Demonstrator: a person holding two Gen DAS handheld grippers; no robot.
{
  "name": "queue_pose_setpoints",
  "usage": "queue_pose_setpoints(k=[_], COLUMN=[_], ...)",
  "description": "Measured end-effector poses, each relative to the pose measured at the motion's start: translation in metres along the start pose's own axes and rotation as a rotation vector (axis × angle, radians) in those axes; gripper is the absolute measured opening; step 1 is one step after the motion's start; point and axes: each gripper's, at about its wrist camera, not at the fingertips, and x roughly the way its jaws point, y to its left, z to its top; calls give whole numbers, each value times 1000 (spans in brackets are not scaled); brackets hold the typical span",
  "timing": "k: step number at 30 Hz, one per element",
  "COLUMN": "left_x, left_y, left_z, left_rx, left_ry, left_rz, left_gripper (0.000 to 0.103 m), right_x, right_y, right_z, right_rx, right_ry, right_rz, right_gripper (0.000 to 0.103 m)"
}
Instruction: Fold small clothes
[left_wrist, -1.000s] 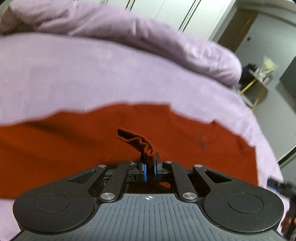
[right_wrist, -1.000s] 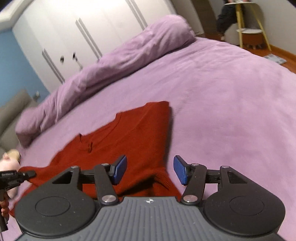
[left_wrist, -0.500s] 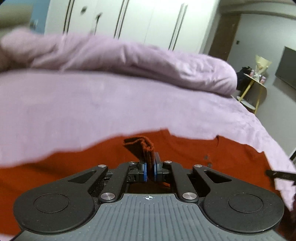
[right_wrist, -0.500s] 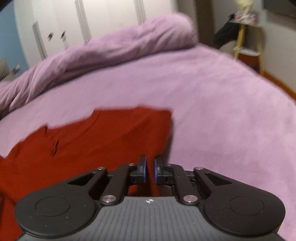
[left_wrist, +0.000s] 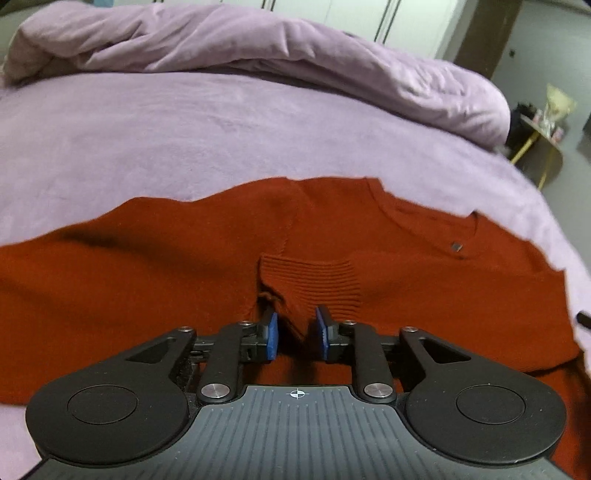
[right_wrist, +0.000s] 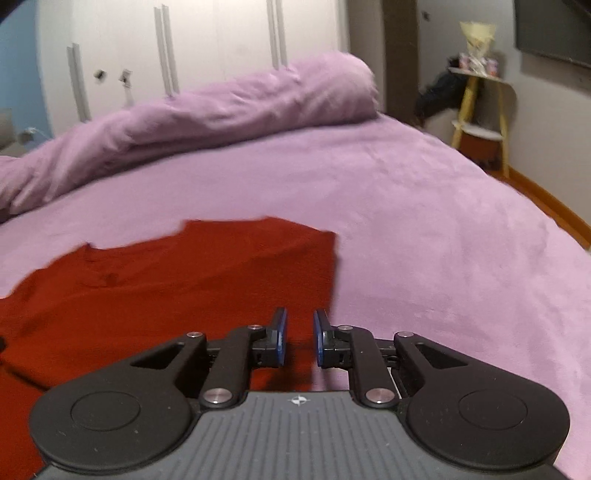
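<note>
A rust-red knitted sweater lies spread on the purple bed. Its ribbed cuff rests folded onto the sweater's body, its near end reaching in between the blue pads of my left gripper. Those jaws are opening and do not press on the cuff. In the right wrist view the sweater fills the left half. My right gripper hovers low over the sweater's right edge; its jaws are opening by a narrow gap, and only the fabric lying below shows in it.
A rolled purple duvet lies along the far side of the bed, seen too as the duvet in the right wrist view. White wardrobe doors stand behind it. A yellow-legged side table stands off the bed's right side.
The left gripper was shut on the raised cuff; its jaws have parted and the cuff lies flat on the sweater. The right gripper went from wide open to nearly shut, then parted slightly.
</note>
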Motion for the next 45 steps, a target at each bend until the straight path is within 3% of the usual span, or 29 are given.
queue_pose_setpoints(k=[2,4,6,7,8,10,15,27,36,42,45], left_x=[2,8,15,17,18,21,13,7,21,27,18], left_y=[-1,-4,-7,-7,-7,-8,-21,-33,-34,-27,-13], left_z=[0,-1,-1,0,1,3,9,11,0,-5,-2], left_rx=[-9,-1,6,-2,-9,-17,55,165,229,245,173], left_ry=[36,78,101,94,89,79,3,-57,-5,30,36], left_rz=[-29,-27,-7,-7,-5,21,60,119,155,167,190], left_gripper=[34,34,34,32,19,9,9,9,9,16,34], right_x=[4,15,17,16,15,16,14,12,15,18,19], right_y=[10,17,20,22,24,23,21,30,39,47,51], right_z=[-8,-17,-24,-27,-29,-29,-35,-37,-40,-39,-40], right_rx=[-30,-55,-88,-116,-140,-163,-166,-200,-254,-305,-342], right_ry=[32,94,95,82,76,67,60,62,61,72,81], right_rz=[69,74,61,54,42,38,38,-1,-31,-51,-58], right_gripper=[14,14,14,13,11,11,10,10,10,10,12])
